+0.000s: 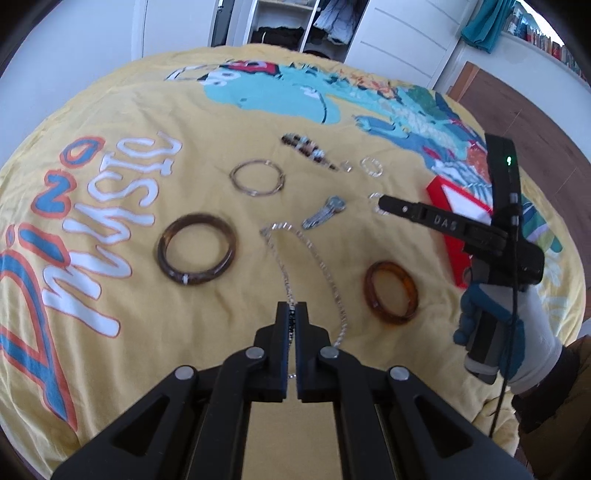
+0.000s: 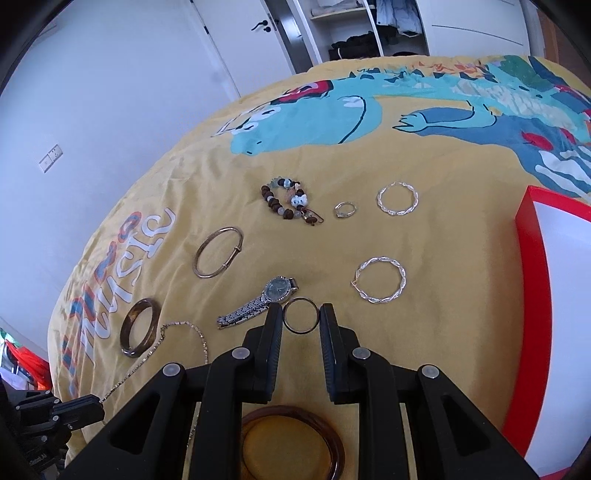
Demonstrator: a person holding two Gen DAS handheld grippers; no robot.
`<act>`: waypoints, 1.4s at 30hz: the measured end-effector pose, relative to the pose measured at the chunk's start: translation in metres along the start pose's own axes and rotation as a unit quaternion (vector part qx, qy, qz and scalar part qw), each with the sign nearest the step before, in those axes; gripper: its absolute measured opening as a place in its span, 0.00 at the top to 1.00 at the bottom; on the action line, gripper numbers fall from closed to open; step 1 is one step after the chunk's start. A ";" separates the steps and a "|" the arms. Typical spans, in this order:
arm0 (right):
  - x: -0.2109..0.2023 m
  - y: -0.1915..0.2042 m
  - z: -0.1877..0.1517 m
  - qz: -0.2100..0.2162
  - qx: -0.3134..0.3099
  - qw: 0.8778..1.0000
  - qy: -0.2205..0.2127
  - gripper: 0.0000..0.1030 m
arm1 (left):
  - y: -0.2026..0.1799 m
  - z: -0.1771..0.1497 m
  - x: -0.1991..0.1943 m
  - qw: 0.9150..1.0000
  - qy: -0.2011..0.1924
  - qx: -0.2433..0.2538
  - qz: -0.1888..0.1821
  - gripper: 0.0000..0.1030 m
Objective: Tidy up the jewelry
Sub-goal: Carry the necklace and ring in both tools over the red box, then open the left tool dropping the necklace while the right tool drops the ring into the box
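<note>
Left gripper: jaws pressed together on the silver chain necklace; chain trails from the pads across the yellow bedspread toward the wristwatch.
Right gripper: jaws pinching a thin metal ring, one pad on either side of the ring; held by a gloved hand in the left wrist view.
Task items on the spread: dark tortoiseshell bangle left of the chain; amber bangle right of it, directly under the right gripper in the right wrist view; thin metal bangle; beaded bracelet; small ring; two twisted silver hoops, far and near; all well apart from one another.
Edges: red-rimmed white box at the right border, its rim near the near hoop; spread falls away at the left toward a white wall; open wardrobe beyond the far edge.
Open room: bare yellow cloth between the near hoop and the box rim; bare cloth also between the chain and the dark bangle.
Writing: "Dino music" printed on the spread in blue-orange and white letters; "DAS" on the right gripper's finger.
</note>
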State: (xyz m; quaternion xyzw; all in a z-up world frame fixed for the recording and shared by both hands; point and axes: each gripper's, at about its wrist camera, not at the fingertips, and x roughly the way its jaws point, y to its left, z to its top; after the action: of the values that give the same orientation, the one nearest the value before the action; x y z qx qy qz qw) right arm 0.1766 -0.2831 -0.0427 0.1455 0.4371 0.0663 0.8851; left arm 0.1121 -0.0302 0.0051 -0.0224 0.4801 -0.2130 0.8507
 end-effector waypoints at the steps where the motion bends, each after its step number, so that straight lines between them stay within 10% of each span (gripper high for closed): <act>1: -0.006 0.000 0.002 0.002 0.001 1.000 -0.005 0.80 | -0.003 0.005 -0.005 1.000 -0.006 0.000 -0.007 0.98; 13: -0.094 -0.030 0.021 -0.011 0.022 0.997 -0.069 0.80 | -0.084 0.074 -0.047 0.992 -0.071 0.045 -0.089 0.98; 26: -0.173 -0.143 -0.003 -0.103 0.072 0.988 -0.089 0.80 | -0.257 0.135 -0.038 0.967 -0.098 0.134 -0.195 0.98; 42: -0.142 -0.218 -0.062 -0.152 0.124 0.980 -0.023 0.80 | -0.292 0.056 0.112 0.974 0.061 0.185 -0.116 0.96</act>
State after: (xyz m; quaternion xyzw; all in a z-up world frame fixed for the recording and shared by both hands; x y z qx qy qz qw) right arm 0.0388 -0.5125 -0.0398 0.1871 0.4383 -0.1269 0.8699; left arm 0.1089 -0.3472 0.0159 0.0928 0.4780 -0.3957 0.7786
